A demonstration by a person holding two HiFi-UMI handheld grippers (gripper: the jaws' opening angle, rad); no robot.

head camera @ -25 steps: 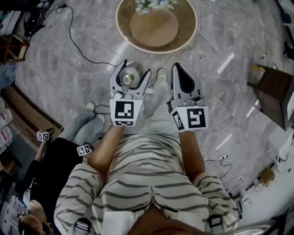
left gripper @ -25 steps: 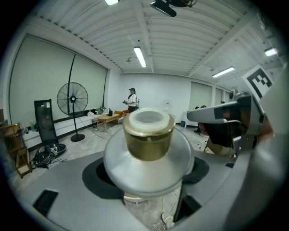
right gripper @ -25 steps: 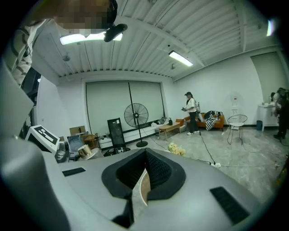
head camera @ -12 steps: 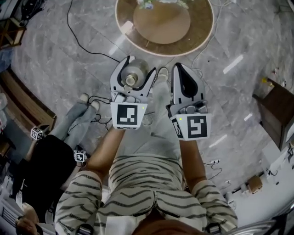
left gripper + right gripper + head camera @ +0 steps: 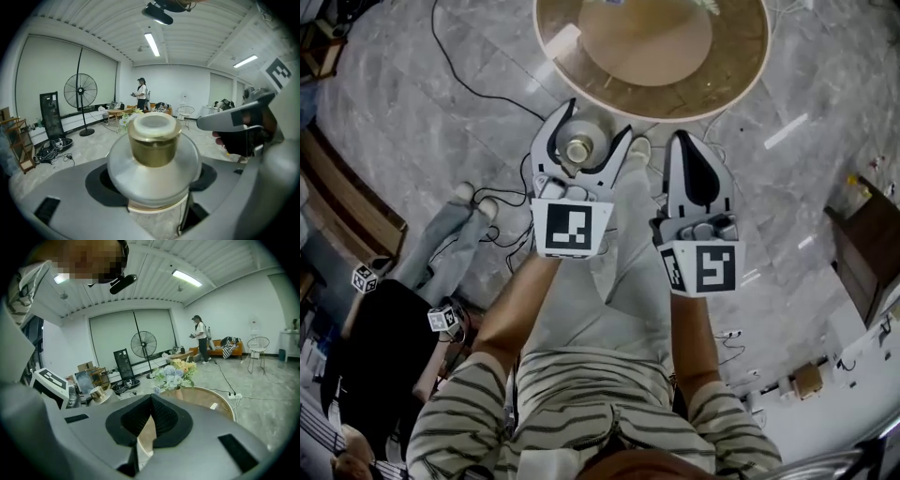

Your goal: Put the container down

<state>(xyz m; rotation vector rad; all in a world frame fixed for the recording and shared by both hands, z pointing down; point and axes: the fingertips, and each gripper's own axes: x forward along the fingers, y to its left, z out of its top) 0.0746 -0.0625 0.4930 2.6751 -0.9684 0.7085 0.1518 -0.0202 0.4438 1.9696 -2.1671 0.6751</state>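
A silver round-bellied container (image 5: 578,148) with a gold neck and a pale lid sits upright between the jaws of my left gripper (image 5: 589,129). In the left gripper view the container (image 5: 153,164) fills the middle, and both jaws press on its belly. My right gripper (image 5: 685,141) hangs beside it on the right, shut with nothing in it; its black pads (image 5: 159,420) meet. Both grippers hover over the grey marble floor, just short of the round wooden table (image 5: 741,80). From the right gripper view the container (image 5: 98,393) shows at the left.
A bouquet of flowers (image 5: 174,373) stands on the round table (image 5: 208,397). Black cables (image 5: 469,66) trail over the floor. A seated person (image 5: 384,337) with marker cubes is at the left, a brown box (image 5: 872,248) at the right. A standing fan (image 5: 80,93) and a standing person (image 5: 141,93) are far off.
Both grippers and the person have moved forward, so the round table now lies closer. The container has stayed in the left gripper, and the right gripper has stayed shut.
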